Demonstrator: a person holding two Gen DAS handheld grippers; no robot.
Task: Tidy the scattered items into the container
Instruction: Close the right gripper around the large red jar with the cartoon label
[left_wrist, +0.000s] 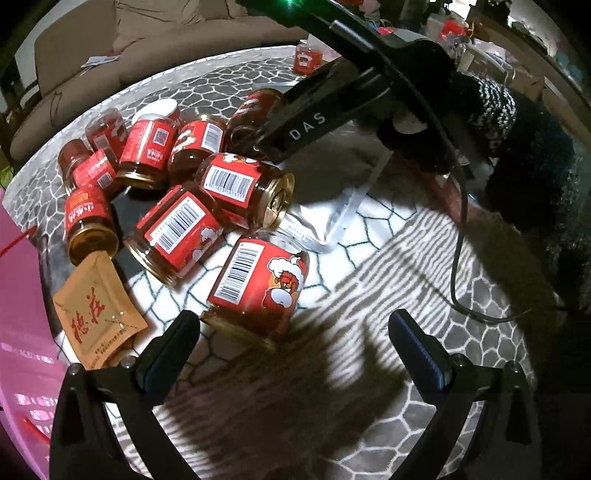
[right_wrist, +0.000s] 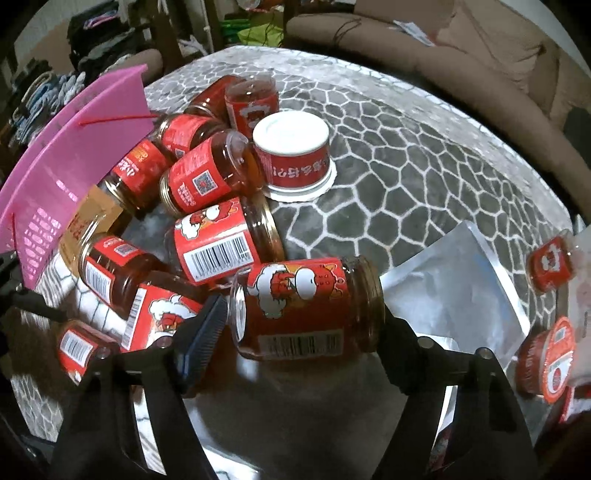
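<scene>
In the right wrist view, the right gripper (right_wrist: 303, 328) has its jaws clamped on a red-labelled jar (right_wrist: 304, 308) that lies on its side between them, in the lower centre of the frame, with its gold neck pointing to the right. Above and to the left of it lies a pile of similar jars (right_wrist: 207, 177), some on top of others, and an upturned white cup (right_wrist: 293, 155) stands just beside them at the upper centre. The pink container (right_wrist: 74, 147) is at the left edge of the frame, touching the pile. A silver pouch (right_wrist: 454, 280) lies flat on the bench (right_wrist: 424, 166) to the right of the held jar. In the left wrist view, the left gripper (left_wrist: 295, 336) is at the bottom of the frame with its jaws wide apart and nothing between them; one jar (left_wrist: 260, 286) lies just above them, and an orange sachet (left_wrist: 98, 314) is at the lower left, near the pink wall.
</scene>
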